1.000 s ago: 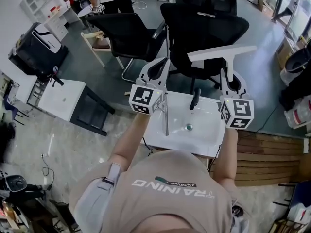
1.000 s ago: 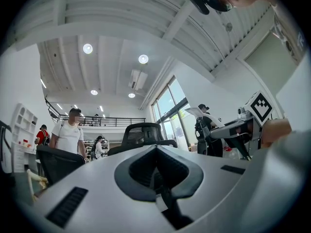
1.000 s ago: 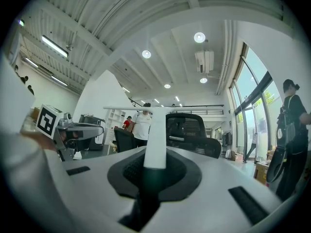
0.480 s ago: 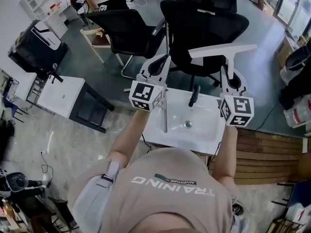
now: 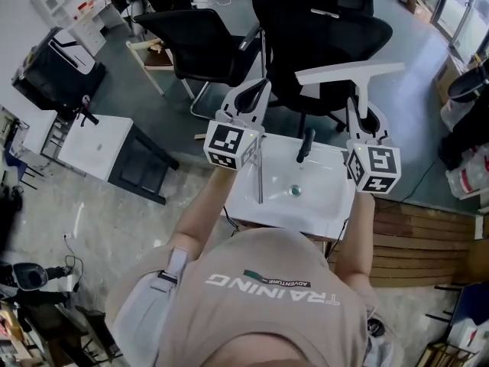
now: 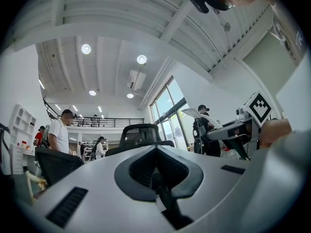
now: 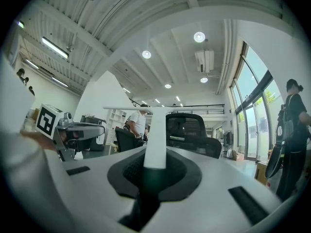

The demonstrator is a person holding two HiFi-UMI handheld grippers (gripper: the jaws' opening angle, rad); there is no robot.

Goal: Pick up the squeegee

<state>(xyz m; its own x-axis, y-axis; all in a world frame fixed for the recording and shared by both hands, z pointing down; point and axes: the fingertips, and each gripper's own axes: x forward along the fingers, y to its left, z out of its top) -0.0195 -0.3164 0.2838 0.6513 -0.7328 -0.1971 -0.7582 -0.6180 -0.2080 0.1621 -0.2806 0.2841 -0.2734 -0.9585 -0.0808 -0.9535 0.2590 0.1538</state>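
A glossy white basin (image 5: pixel 325 209) with one black faucet (image 5: pixel 306 145) is seen below, set where pale speckled floor (image 5: pixel 114 228) meets grey flooring on which black mesh chairs (image 5: pixel 206 40) are placed. One squeegee (image 5: pixel 350 73) — white, smooth, T-shaped — is held up above the basin's far edge, its handle clamped in the right tongs (image 5: pixel 359 121). The left tongs (image 5: pixel 252 102) are closed on nothing. Two tongs are counted — each fitted with one marker cube.
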